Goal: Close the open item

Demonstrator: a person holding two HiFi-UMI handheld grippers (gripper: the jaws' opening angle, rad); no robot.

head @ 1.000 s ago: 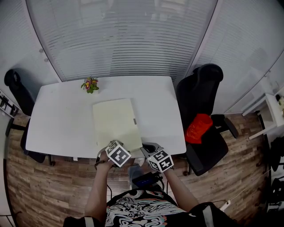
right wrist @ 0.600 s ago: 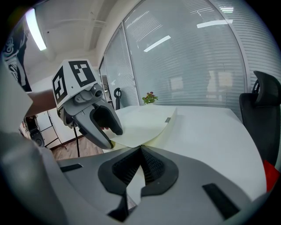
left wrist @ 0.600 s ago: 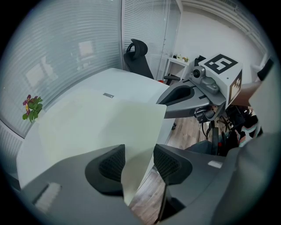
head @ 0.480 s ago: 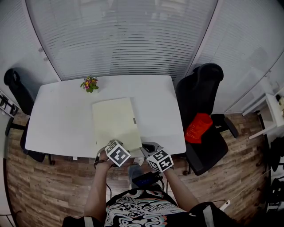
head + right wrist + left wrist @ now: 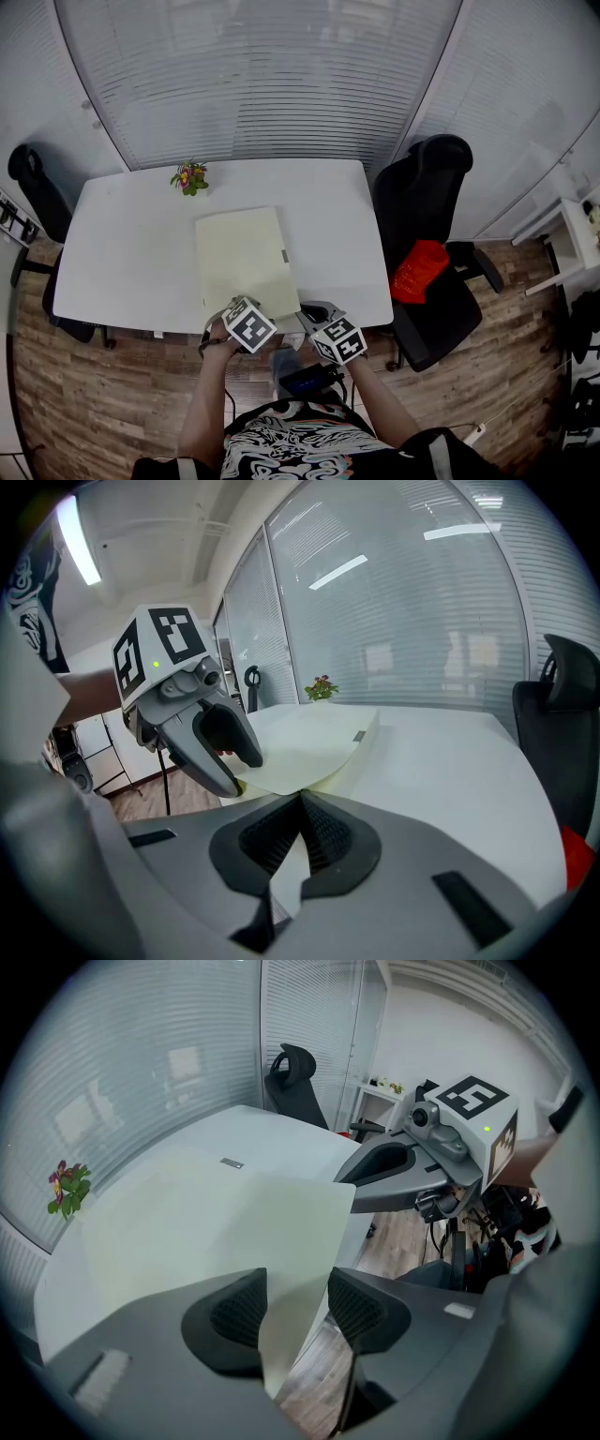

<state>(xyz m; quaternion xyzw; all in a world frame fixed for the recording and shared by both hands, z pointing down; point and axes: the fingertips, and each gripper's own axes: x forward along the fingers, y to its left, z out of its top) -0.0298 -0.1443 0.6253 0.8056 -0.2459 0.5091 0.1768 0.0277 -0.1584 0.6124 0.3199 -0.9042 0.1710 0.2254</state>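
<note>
Right gripper view has your right gripper pinched tight on the pale yellow flexible folder cover at the white table's near edge, but your left gripper just straddles it, spread, so it might twist.

Pale folder on white table
</note>
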